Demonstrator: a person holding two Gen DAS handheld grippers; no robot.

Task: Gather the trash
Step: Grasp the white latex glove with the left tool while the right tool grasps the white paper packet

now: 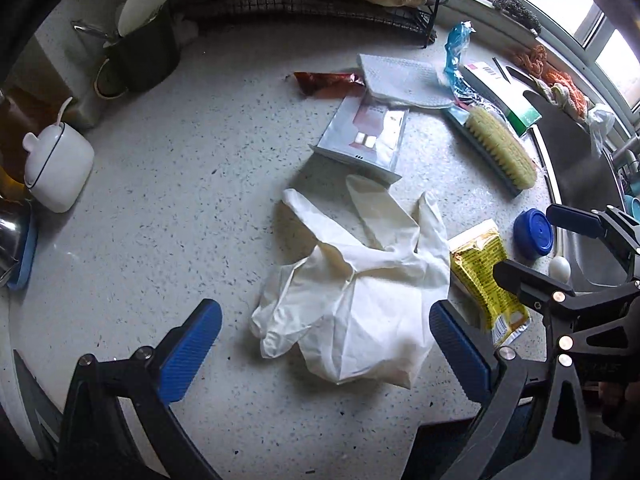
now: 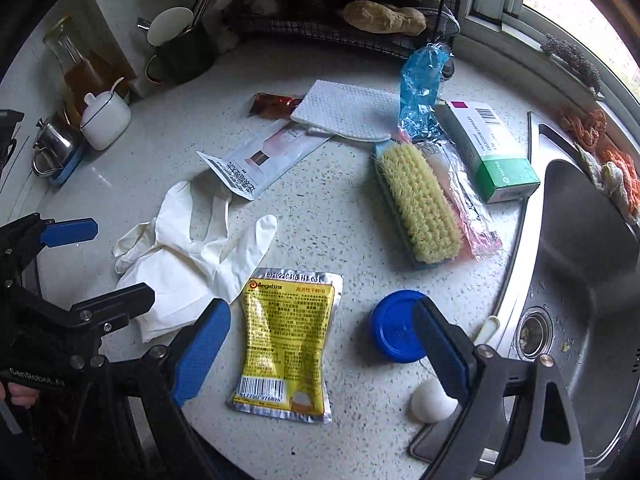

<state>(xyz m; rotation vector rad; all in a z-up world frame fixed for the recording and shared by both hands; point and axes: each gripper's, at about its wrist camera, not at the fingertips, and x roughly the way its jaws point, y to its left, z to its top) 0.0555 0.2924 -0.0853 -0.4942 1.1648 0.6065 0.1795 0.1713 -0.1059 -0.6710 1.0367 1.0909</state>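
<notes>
Low in the left wrist frame, the left gripper (image 1: 326,344) stands with jaws spread wide and empty, bracketing the crumpled white glove (image 1: 352,288) that lies flat on the speckled surface (image 1: 160,184). Low in the right wrist frame, the right gripper (image 2: 320,344) is likewise spread and empty, its jaws straddling the yellow packet (image 2: 286,340), which lies just right of the glove, their edges touching or nearly so.

Further trash sits toward the top centre of both frames: a torn silver pouch (image 1: 366,136), a red wrapper (image 1: 326,82), a white pad (image 1: 404,78) and blue film (image 2: 424,88). A brush (image 2: 418,208), a blue lid (image 2: 394,326), an egg (image 2: 432,400) and a boxed item (image 2: 490,148) lie lower right, beside the sink (image 2: 592,240). No bin is in view.

Judgement: the pick-up step is in hand, nothing yet lifted. Each gripper needs to descend until its pads meet the surface, then close. The glove is limp and should bunch readily. The flat packet calls for a low, edge-on pinch. The egg sits near the right jaw and warrants care.
</notes>
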